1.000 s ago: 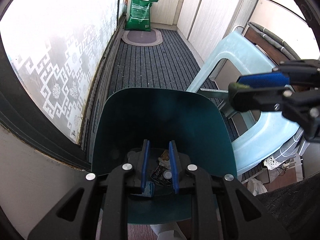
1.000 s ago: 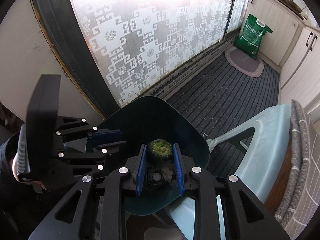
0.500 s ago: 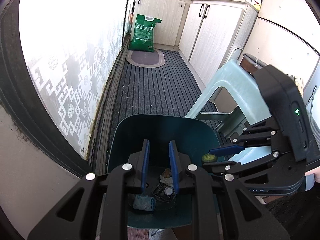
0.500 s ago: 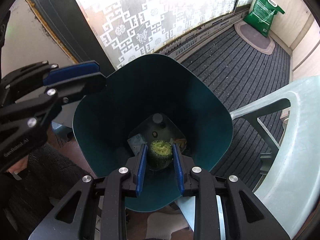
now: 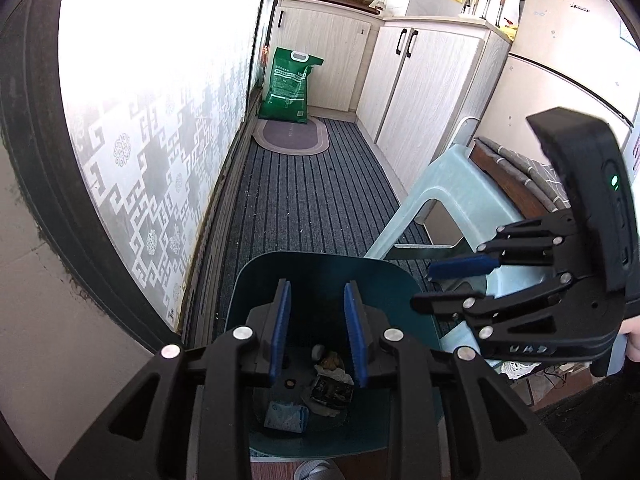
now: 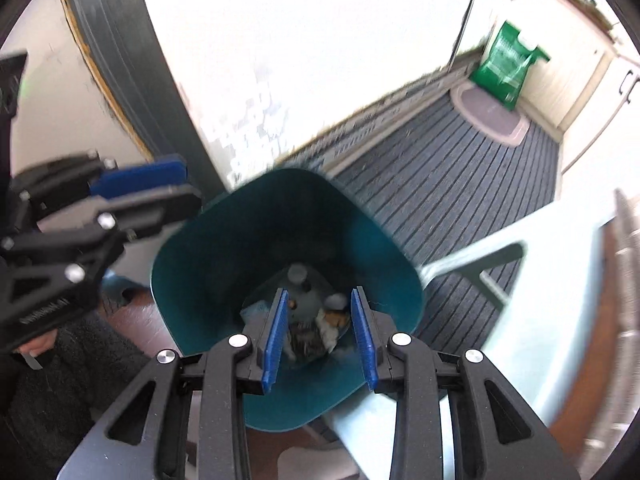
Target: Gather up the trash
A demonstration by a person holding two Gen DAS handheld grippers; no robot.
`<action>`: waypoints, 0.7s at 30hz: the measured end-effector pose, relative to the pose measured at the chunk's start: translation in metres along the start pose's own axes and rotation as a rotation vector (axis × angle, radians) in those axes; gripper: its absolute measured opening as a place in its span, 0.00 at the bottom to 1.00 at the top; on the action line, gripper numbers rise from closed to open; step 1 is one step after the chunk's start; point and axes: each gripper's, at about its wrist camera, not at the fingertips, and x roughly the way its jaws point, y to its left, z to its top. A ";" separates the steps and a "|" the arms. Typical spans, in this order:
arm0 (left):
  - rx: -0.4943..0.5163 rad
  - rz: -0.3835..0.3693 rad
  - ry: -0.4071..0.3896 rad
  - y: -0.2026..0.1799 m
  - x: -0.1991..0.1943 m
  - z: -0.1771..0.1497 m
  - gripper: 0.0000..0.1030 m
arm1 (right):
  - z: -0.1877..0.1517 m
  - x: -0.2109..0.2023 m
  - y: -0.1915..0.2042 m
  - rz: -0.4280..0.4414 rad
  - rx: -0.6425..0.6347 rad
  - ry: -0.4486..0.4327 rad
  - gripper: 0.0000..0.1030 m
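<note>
Both wrist views look steeply down, close, into the same teal bin.

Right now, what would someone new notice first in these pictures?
First, the teal trash bin, low in the middle of both views, with wrappers and scraps at its bottom. Next, the left gripper and right gripper, poised above it with jaws open and empty. Further back, a green sack leans by the cabinets.

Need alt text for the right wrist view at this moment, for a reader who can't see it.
Right gripper, jaws open and empty, points down into a teal trash bin holding scraps and wrappers. The left gripper hovers left of the rim; a pale plastic stool stands at the right on striped flooring.
</note>
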 end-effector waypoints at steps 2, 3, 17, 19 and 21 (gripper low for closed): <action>-0.001 0.008 -0.017 0.000 -0.005 0.002 0.28 | 0.004 -0.020 -0.004 -0.034 0.004 -0.066 0.31; -0.003 0.010 -0.024 0.001 -0.007 0.003 0.28 | 0.004 -0.031 -0.006 -0.043 0.008 -0.096 0.31; 0.046 0.003 -0.148 -0.035 -0.046 0.028 0.54 | -0.033 -0.150 -0.055 -0.169 0.155 -0.404 0.62; 0.046 0.015 -0.162 -0.041 -0.049 0.029 0.60 | -0.050 -0.167 -0.061 -0.192 0.194 -0.440 0.64; 0.036 0.003 -0.172 -0.044 -0.054 0.030 0.72 | -0.070 -0.186 -0.068 -0.211 0.249 -0.472 0.70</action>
